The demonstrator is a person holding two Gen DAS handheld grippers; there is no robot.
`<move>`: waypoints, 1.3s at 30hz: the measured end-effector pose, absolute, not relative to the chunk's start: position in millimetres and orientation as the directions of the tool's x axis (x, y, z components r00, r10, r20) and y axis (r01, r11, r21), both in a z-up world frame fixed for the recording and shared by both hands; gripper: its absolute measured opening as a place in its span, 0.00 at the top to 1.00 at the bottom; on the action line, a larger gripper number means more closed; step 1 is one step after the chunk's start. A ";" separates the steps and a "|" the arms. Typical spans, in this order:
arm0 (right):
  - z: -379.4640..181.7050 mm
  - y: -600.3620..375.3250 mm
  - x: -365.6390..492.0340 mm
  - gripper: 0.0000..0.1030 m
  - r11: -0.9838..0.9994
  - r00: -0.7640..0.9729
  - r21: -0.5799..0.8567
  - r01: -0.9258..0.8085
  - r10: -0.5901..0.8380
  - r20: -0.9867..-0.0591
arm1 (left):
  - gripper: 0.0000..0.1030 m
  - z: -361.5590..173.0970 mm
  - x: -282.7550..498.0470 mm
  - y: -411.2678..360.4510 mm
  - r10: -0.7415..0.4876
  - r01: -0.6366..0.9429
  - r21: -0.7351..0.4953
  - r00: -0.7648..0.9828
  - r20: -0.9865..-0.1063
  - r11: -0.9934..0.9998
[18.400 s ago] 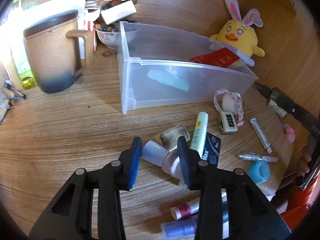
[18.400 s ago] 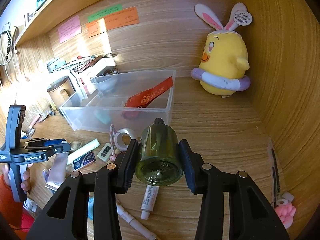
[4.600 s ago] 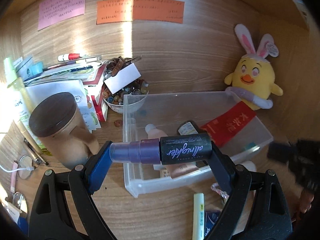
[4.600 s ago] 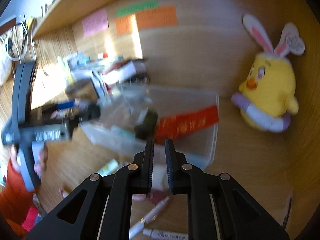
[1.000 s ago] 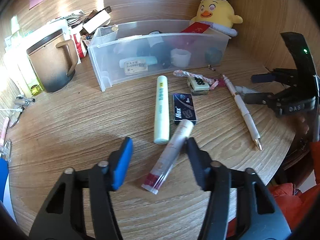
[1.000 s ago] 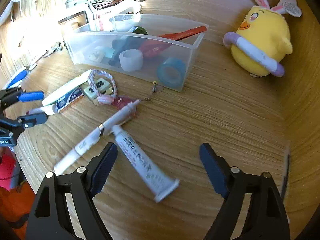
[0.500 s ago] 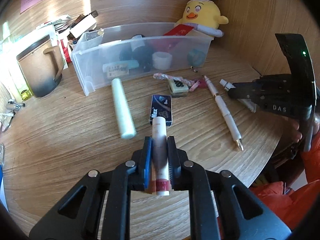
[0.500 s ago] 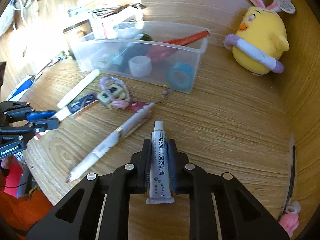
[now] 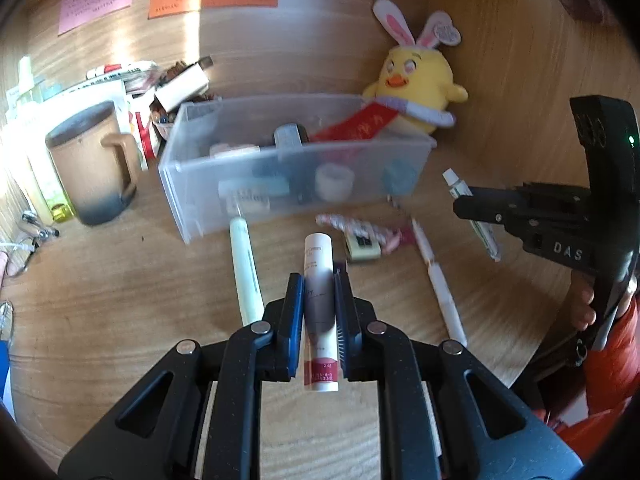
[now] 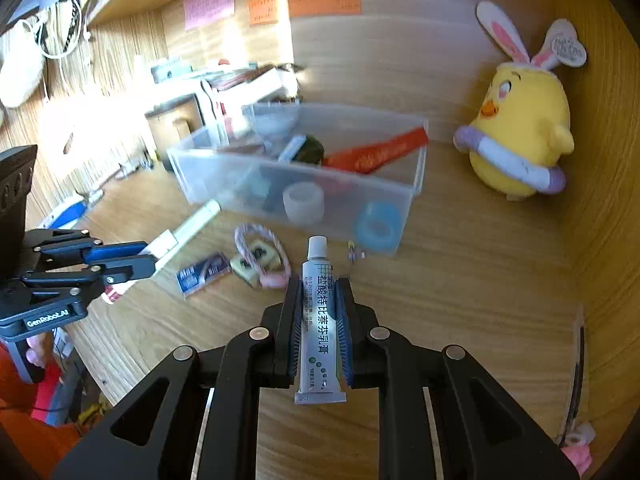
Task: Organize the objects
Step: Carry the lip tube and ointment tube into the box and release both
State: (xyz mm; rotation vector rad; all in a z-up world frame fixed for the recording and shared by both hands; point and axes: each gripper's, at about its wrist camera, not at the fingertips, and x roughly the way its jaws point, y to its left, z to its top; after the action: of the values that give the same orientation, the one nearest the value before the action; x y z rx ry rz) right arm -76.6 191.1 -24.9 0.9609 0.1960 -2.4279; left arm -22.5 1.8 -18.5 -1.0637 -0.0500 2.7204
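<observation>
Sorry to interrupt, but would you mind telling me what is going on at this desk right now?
A person is tidying small items into a clear plastic bin on a wooden desk. The left gripper is shut on a white tube with a red base, and the right gripper is shut on a white ointment tube. A pale green stick, a white pen and a braided keychain lie outside the bin.

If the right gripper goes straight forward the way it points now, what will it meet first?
Probably the front wall of the clear bin, near the blue tape roll. The right gripper holds an ointment tube; depth is uncertain.
</observation>
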 end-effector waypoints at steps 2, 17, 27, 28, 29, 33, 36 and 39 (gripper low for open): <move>-18.3 188.6 -77.2 0.86 -0.853 -0.626 0.053 0.519 -0.422 -0.656 | 0.86 -12.6 -25.6 1.0 0.214 -0.186 -0.114 -0.727 -0.652 -0.976; 16.9 175.0 -99.3 0.86 -0.846 -0.669 0.092 0.525 -0.477 -0.570 | 0.86 26.8 -59.7 -3.4 0.173 -0.160 -0.074 -0.796 -0.581 -0.984; 30.6 168.4 -124.9 0.86 -0.847 -0.677 0.109 0.520 -0.486 -0.552 | 0.86 41.5 -89.2 -5.3 0.170 -0.152 -0.080 -0.813 -0.557 -0.985; 32.6 167.8 -128.0 0.86 -0.848 -0.679 0.110 0.519 -0.487 -0.549 | 0.86 43.4 -93.5 -6.4 0.175 -0.153 -0.086 -0.813 -0.555 -0.984; 34.1 167.8 -130.2 0.86 -0.848 -0.681 0.110 0.518 -0.487 -0.547 | 0.86 45.1 -96.5 -7.6 0.179 -0.153 -0.093 -0.813 -0.554 -0.984; 40.7 166.9 -142.5 0.86 -0.853 -0.689 0.111 0.510 -0.482 -0.542 | 0.86 51.2 -110.3 -9.4 0.180 -0.151 -0.099 -0.814 -0.552 -0.984; 44.3 164.4 -151.2 0.86 -0.858 -0.695 0.105 0.503 -0.474 -0.540 | 0.86 54.1 -120.6 -8.5 0.175 -0.149 -0.093 -0.813 -0.555 -0.984; 46.1 162.8 -161.5 0.86 -0.862 -0.697 0.105 0.495 -0.466 -0.545 | 0.86 54.6 -131.6 -7.5 0.174 -0.149 -0.092 -0.808 -0.563 -0.985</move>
State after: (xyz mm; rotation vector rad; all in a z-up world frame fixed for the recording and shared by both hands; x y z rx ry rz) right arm -161.5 162.8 46.1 0.7822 0.0681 -2.4924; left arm -131.6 -7.5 54.6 -0.8889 -0.0646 2.8347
